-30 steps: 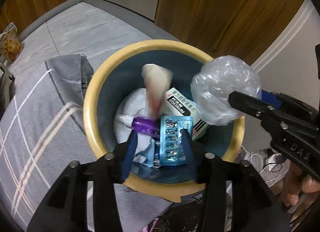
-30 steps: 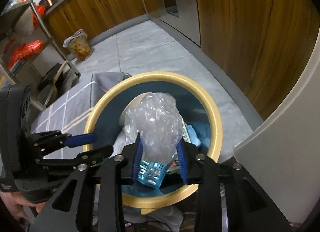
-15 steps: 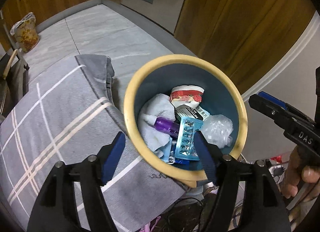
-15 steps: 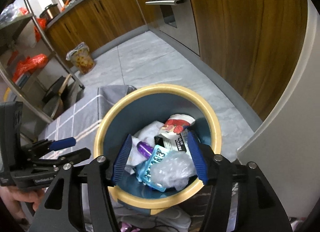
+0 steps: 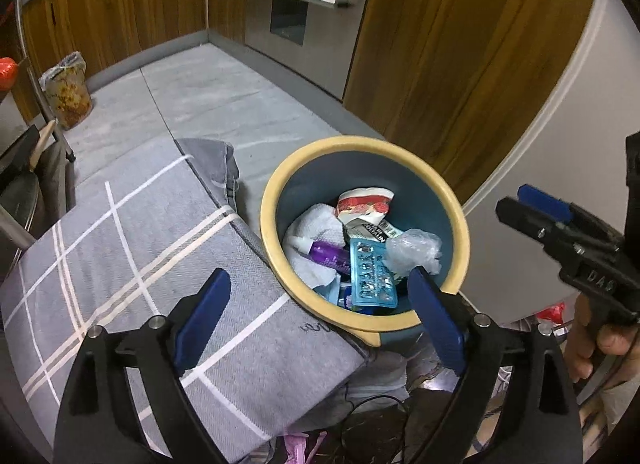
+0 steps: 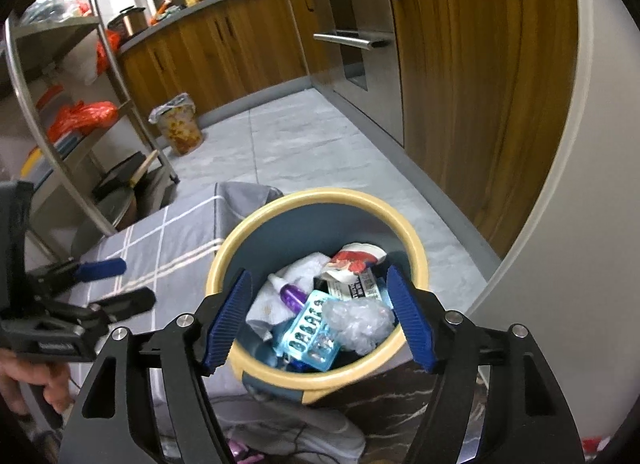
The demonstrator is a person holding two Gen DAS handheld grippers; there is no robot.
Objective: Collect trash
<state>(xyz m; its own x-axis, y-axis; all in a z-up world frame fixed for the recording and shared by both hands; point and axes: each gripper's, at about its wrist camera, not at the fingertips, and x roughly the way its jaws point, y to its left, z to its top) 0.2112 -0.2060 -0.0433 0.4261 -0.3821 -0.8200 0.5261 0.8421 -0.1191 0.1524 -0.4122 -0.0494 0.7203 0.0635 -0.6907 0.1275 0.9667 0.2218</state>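
Note:
A blue bin with a yellow rim (image 5: 276,192) (image 6: 416,248) stands beside a grey checked cloth. Inside lie a crumpled clear plastic bag (image 5: 414,250) (image 6: 358,322), a blue blister pack (image 5: 372,274) (image 6: 310,334), a purple tube (image 5: 330,254) (image 6: 292,296), a white cloth (image 5: 316,224), a red-and-white wrapper (image 5: 366,200) (image 6: 352,258) and a white box (image 5: 374,230). My left gripper (image 5: 320,304) is open and empty above the bin's near rim. My right gripper (image 6: 320,318) is open and empty above the bin; it also shows in the left wrist view (image 5: 532,204).
The grey checked cloth (image 5: 120,264) (image 6: 160,240) covers a surface left of the bin. Wooden cabinets (image 5: 440,44) and an oven (image 5: 296,4) line the far wall. A patterned bin (image 5: 66,94) stands on the tiled floor. A metal shelf rack (image 6: 72,112) is on the left. Cables lie below.
My right gripper opened and dropped the plastic bag into the bin. My left gripper opened and let go of the blister pack. Both grippers pulled back and up from the bin.

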